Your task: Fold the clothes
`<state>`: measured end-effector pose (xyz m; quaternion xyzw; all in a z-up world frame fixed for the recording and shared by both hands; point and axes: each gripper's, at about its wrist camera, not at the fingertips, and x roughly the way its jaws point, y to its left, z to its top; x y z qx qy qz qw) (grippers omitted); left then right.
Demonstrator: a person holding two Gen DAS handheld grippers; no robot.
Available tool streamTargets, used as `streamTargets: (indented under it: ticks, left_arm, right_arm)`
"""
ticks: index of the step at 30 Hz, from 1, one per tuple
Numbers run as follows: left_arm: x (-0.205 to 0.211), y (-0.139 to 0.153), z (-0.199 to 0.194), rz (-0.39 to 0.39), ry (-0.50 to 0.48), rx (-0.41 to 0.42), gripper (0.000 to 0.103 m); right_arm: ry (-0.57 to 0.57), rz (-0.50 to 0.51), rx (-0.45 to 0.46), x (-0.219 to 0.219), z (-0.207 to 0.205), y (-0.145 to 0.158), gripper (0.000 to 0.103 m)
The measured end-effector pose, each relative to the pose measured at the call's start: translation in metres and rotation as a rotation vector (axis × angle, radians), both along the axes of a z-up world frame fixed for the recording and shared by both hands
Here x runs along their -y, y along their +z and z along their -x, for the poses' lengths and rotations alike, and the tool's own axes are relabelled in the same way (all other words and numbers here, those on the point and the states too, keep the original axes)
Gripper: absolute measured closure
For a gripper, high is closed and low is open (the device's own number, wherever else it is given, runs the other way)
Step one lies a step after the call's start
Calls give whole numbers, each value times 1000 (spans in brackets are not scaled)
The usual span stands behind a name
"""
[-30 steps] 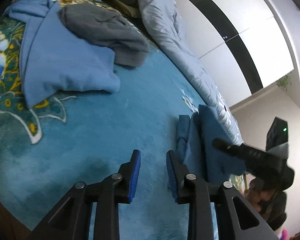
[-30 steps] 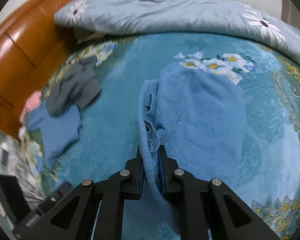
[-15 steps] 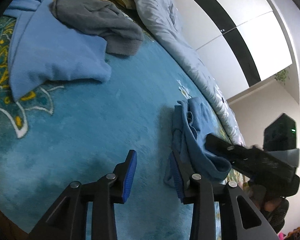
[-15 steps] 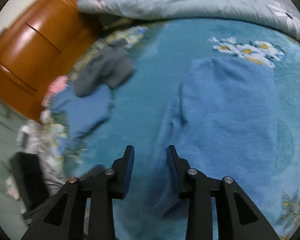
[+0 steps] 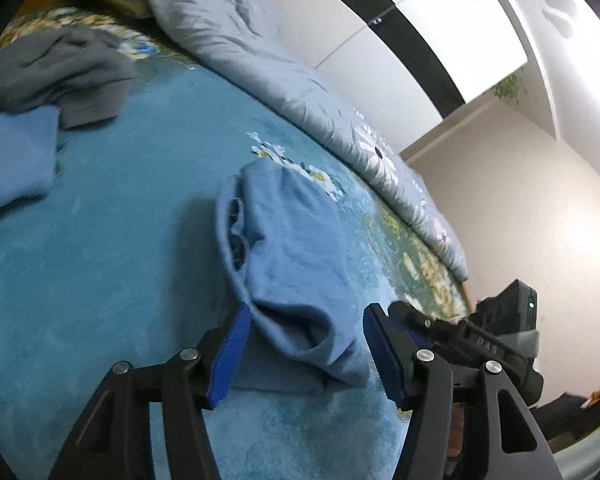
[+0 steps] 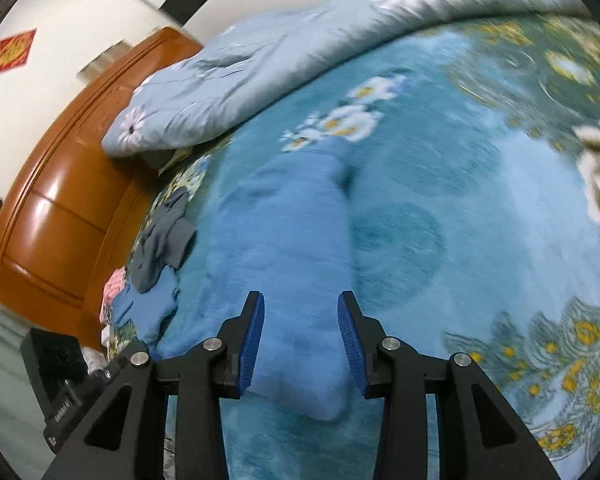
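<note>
A folded blue garment [image 5: 288,248] lies on the teal floral bedspread [image 5: 100,264]. It also shows in the right wrist view [image 6: 284,264]. My left gripper [image 5: 306,344] is open, its jaws wide apart on either side of the garment's near end. My right gripper [image 6: 300,336] is open just above the garment's near end, not gripping it. The right gripper's body shows at the lower right of the left wrist view [image 5: 480,344].
A grey garment [image 5: 56,76] and a light blue garment [image 5: 12,160] lie at the far left of the bed. A pale blue floral duvet [image 5: 260,60] is bunched along the far side. A wooden headboard [image 6: 60,208] stands at the left. White wardrobe doors stand behind.
My right gripper let go of the blue garment's edge, opened and swung. My left gripper opened wider and moved over the garment's near end. The garment now lies flat.
</note>
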<state>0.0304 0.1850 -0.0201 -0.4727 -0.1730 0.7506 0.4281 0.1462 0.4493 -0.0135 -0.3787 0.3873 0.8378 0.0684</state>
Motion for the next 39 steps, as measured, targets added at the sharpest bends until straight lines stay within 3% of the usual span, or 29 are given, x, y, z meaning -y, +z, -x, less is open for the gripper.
streamTargets:
  ticks: [3,5,8,9,10,11,16,20,25,29,32,34,39]
  left_arm:
    - [-11,5,-1,46,-20,-62,42]
    - [-19,0,0,81,-32,-50,43]
    - [-22,-8,-7,145,-31,-68,57]
    - [-24,-9,-9,173,-32,-84,73]
    - [-24,-11,-11,184,-33,-88,97]
    - [-24,-13,-11,181,-33,-84,100]
    - [-12,-15,-9,117,-5,-82,100]
    - [-4,-29,0,156,24,-58,100]
    - [-2,-66,4,215,43,34,100]
    - [-1,-66,5,203,43,45,99]
    - [8,-64,5,160,41,65,97]
    - [16,-62,6,115,45,96,95]
    - [42,-54,12,49,106,114,79]
  right_arm:
    - [-13,26,-3,-10,-8,-8,63]
    - [-12,36,-10,-14,-11,-11,63]
    - [-1,56,-13,-16,-12,-19,63]
    - [2,61,-12,-16,-12,-22,63]
    - [5,71,-8,-15,-11,-26,63]
    - [5,81,-5,-15,-11,-30,63]
    - [4,125,0,-15,-17,-47,63]
    - [17,159,-14,-13,-22,-54,64]
    - [41,209,-41,-8,-27,-61,63]
    - [60,249,-63,-4,-31,-67,62]
    - [63,285,-86,-1,-30,-71,59]
    - [51,306,-95,0,-29,-73,48]
    - [71,292,-88,10,-21,-73,48]
